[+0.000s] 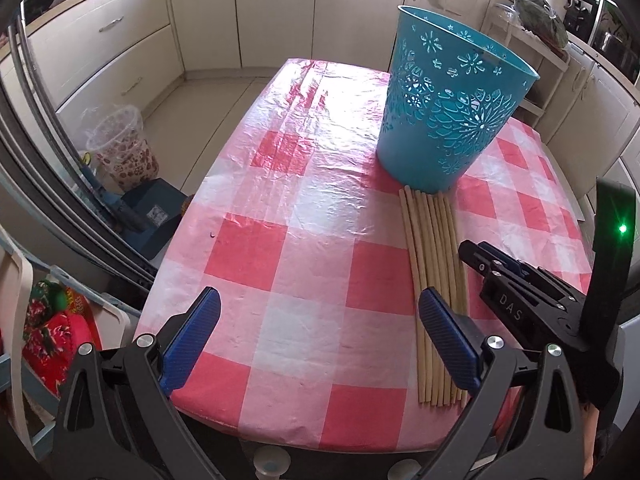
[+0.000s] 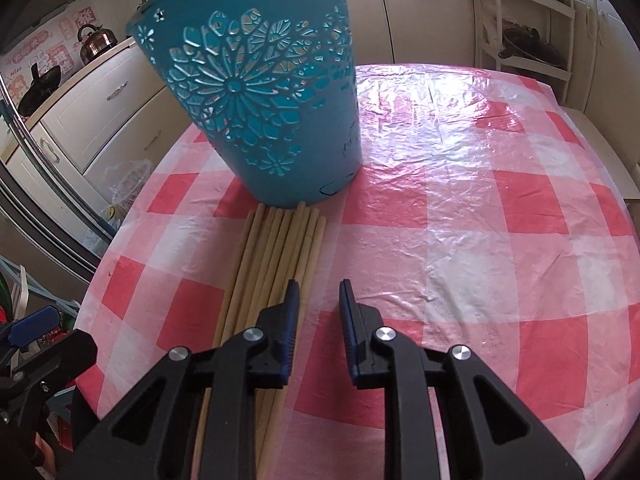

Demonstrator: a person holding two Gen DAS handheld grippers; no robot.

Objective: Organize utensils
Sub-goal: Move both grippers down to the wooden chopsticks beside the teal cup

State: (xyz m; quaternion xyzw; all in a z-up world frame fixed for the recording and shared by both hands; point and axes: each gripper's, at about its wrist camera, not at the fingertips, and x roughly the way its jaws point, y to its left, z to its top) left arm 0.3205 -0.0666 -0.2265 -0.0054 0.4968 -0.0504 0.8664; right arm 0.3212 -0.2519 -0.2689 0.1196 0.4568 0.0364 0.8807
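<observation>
Left jaws: your left gripper (image 1: 318,330) stands spread wide, with nothing between its blue pads; only bare tablecloth (image 1: 304,216) lies under the gap. The right pad hangs over the edge of the wooden sticks (image 1: 434,280).
Right jaws: your right gripper (image 2: 318,312) is narrowed to a small gap and grips nothing. The checked cloth shows between the pads. The left pad sits over the right edge of the sticks (image 2: 280,256); whether it touches them, I cannot tell.
Writing: the letters "DAS" are printed on the side of the right gripper (image 1: 516,280), as seen in the left wrist view. Some dark pen marks are on the lower wall of the basket (image 2: 260,92), not readable.
Pose: both grippers point steeply down at the table, side by side, the right one close beside the left.
Sticks: they lie flat in one row, side by side, with far ends touching the foot of the teal basket (image 1: 448,104).
Basket: it stands upright on the table.
</observation>
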